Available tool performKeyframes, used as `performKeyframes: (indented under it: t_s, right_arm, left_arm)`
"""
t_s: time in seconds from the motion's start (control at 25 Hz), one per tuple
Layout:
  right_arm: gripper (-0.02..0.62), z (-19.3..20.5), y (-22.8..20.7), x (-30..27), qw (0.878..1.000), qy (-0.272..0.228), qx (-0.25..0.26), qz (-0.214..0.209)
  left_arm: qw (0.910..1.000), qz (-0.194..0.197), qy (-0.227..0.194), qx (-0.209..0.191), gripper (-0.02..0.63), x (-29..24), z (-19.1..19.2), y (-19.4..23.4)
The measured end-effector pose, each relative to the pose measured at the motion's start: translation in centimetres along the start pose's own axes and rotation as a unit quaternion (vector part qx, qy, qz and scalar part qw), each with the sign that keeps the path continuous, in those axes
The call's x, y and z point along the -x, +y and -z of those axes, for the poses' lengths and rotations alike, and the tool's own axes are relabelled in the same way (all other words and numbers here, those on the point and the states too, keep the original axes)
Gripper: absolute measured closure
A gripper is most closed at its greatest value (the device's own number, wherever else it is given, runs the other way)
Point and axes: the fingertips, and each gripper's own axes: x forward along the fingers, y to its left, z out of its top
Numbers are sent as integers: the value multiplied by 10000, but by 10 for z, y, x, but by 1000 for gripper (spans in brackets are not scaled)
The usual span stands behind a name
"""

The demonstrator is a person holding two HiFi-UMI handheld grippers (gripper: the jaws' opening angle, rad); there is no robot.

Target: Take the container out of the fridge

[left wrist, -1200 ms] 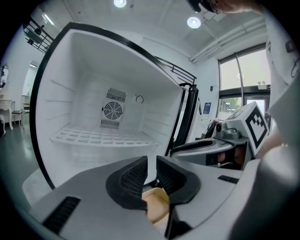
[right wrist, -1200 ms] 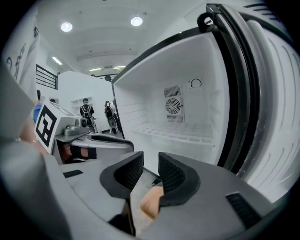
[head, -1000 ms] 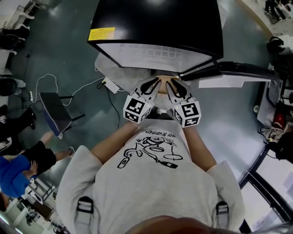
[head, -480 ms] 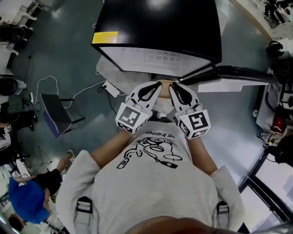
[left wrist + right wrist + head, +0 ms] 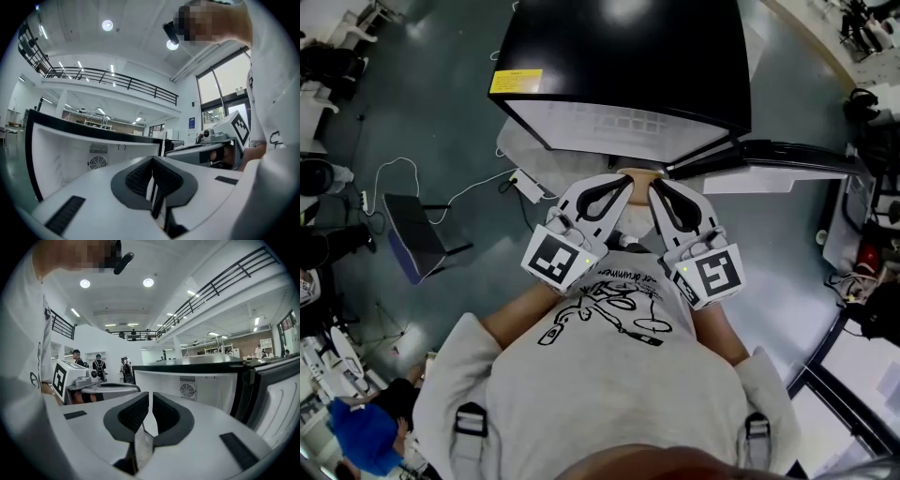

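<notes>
The black fridge (image 5: 619, 56) stands open in front of me, its door (image 5: 769, 155) swung to the right. Its white inside (image 5: 70, 154) (image 5: 197, 380) shows a fan grille, and I see no container there. My left gripper (image 5: 624, 178) (image 5: 152, 159) is shut with nothing between its pads. My right gripper (image 5: 657, 184) (image 5: 150, 394) has just been closing; only a sliver of gap is left. A thin translucent strip (image 5: 142, 446) sits low at its jaw base; I cannot tell what it is. A tan thing (image 5: 639, 172) shows beyond both tips, too hidden to name.
A white power strip with a cable (image 5: 525, 178) lies on the grey floor left of the fridge, near a dark chair (image 5: 412, 230). A person in blue (image 5: 361, 436) is at the lower left. Several people (image 5: 98, 366) stand far behind.
Both grippers have risen toward the head camera, still side by side before the fridge. The person in blue has moved to the lower left corner.
</notes>
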Motion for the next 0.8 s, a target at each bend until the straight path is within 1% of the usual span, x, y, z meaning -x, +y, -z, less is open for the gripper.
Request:
performKeyframes:
  t_s: [0.2,0.32,0.8]
  right_arm:
    - [552,-21,10,9,9997,-81,240,-61]
    - [554,-30,12,12,9996,-148,226,-118]
    - [560,-34,14,14,9995,-191,231,-115]
  left_arm:
    - [9999,1,-142,22,591,4,-22,-5]
    - [9998,13,-201,28,591,6,-31,-8]
    - [9997,-13,-256,-10,591,11,-38,-10]
